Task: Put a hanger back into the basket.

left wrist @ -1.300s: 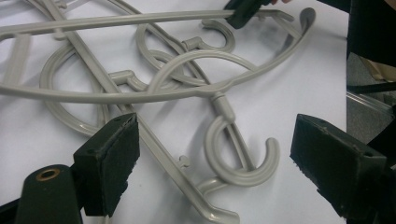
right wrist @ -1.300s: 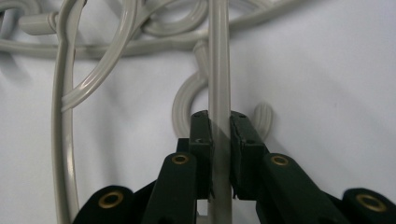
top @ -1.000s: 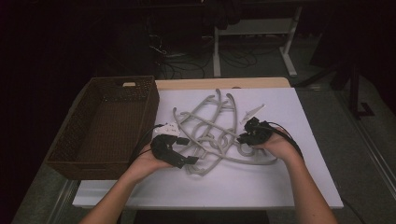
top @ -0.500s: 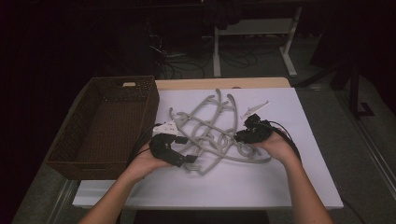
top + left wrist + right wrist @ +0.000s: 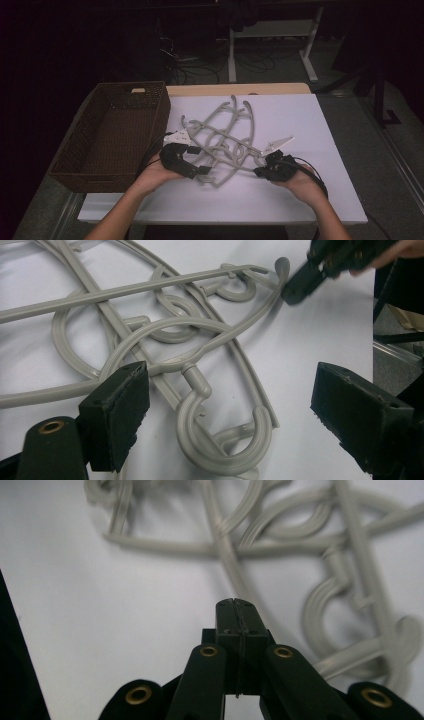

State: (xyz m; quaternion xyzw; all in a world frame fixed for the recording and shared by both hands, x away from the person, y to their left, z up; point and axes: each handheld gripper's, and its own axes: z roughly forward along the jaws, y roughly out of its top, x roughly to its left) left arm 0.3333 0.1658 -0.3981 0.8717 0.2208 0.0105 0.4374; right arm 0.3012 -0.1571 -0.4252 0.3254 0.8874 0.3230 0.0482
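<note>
White table (image 5: 310,200), hangers (image 5: 165,335) between left claw (image 5: 240,405) (spread)

- Pale grey plastic hangers (image 5: 225,137), plain and unpatterned, lie in a tangle; the left gripper view shows the same matte grey on their hooks and bars.
- The worktop (image 5: 310,195) is covered in plain white, with a strip of light wood along its far edge.
- A dark brown woven basket (image 5: 112,132) shows a fine wicker weave on its walls and floor.
- The left tongs (image 5: 192,170) and right tongs (image 5: 260,172) are black; brass-coloured rivets dot their arms in the gripper views.
- A light grey plate tops each gripper.
- Black cables trail from both.
- The room behind is dark, with white frame legs.
</note>
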